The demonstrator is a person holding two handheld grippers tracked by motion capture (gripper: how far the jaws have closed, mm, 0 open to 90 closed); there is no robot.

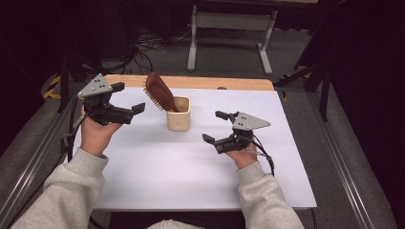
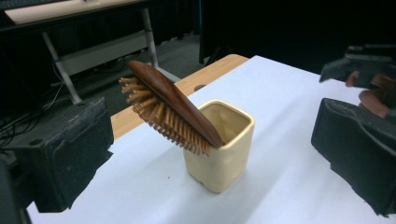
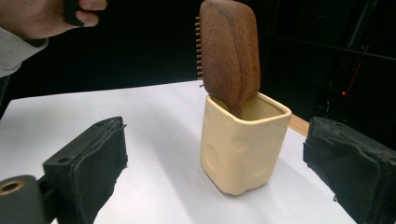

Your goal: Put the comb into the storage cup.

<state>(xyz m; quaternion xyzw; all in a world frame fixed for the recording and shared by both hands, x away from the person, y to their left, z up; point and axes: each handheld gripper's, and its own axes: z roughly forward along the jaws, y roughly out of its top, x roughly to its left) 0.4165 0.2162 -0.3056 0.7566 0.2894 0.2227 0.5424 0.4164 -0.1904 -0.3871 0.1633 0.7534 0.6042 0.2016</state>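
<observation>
Left gripper and right gripper: jaws wide apart, holding nothing, flanking cup. Cream cup near worktop's far edge, upright; wooden hairbrush inside, handle down, head tilted leftward.

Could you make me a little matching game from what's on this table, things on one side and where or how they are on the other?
Things:
1. hairbrush
2. cup
3. left gripper
4. right gripper

States:
A. open, held above the table's left part
B. cream, standing upright on the white table
C. wooden, leaning handle-down in the cup
D. open, held to the right of the cup

Pairs: 1-C, 2-B, 3-A, 4-D
</observation>
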